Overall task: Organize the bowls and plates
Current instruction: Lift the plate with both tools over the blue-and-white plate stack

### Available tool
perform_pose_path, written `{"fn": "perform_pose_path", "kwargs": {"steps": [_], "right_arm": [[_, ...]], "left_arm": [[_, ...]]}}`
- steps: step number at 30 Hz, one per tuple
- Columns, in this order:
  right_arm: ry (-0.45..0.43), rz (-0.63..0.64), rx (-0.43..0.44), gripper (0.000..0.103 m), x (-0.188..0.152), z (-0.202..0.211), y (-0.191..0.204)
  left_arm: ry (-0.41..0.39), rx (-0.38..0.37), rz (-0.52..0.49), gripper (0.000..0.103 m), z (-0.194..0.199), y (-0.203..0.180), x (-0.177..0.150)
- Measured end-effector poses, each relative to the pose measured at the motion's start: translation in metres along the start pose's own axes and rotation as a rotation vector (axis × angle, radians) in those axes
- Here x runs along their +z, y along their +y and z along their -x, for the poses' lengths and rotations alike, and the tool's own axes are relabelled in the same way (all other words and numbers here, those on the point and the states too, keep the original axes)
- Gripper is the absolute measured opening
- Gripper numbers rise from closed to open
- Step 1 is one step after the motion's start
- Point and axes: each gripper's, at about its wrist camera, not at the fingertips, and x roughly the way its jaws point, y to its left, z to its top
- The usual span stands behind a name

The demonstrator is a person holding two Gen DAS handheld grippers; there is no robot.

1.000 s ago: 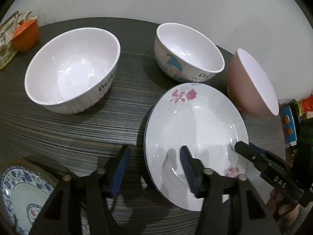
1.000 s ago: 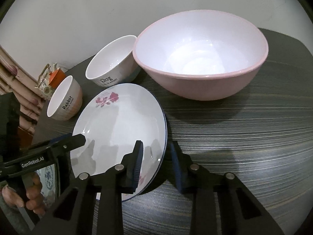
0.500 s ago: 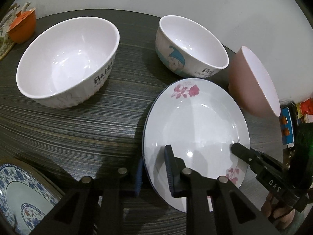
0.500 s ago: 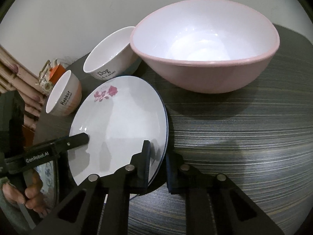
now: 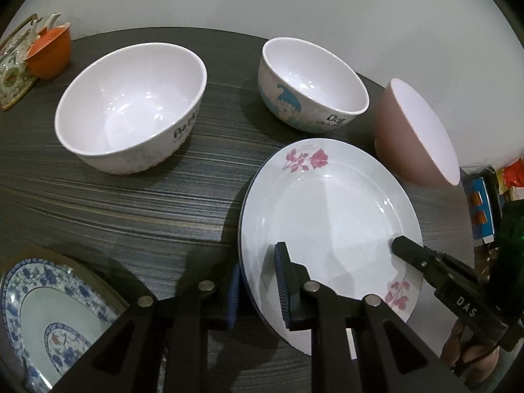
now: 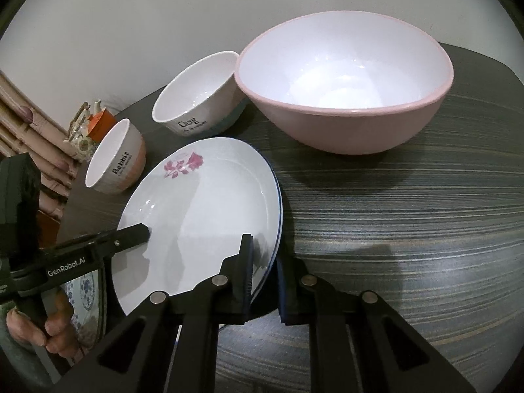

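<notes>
1. At the near left of the left wrist view, a blue-patterned plate is seen at the edge of the dark striped counter.
2. At the far left, an orange cup is set beside a floral teapot.
3. A white bowl lettered "Rabbit" is placed on the counter left of centre, upright and apart from the other dishes.
4. Further right and farther back, a white bowl lettered "Dog" is placed just behind the plates.
5. The left gripper is closed on the near left rim of the flowered plate; one of its fingers is pressed on the upper face and the other is set under the rim. Its jaws have just been closing on that rim.
6. The flowered plate is stacked on a blue-rimmed plate, and both are held at a tilt between the two grippers, in front of the bowls.
7. The right gripper is clamped on the near right rim of the stack, both plates being between its fingers.
8. At the far right, a large pink bowl is placed upright, near the plates but not touching them.
</notes>
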Motion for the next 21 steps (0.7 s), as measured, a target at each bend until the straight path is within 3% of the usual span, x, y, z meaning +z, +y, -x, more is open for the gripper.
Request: {"fn": "perform_pose_path", "kwargs": {"steps": [12, 21], "right_arm": [[-0.046, 0.055, 0.019, 0.013, -0.006, 0.03, 0.032], [-0.082, 0.121, 0.061, 0.013, -0.018, 0.049, 0.079]], "left_arm": [[-0.067, 0.006, 0.022, 0.019, 0.047, 0.003, -0.016], [-0.126, 0.031, 0.068, 0.019, 0.098, 0.041, -0.046]]}}
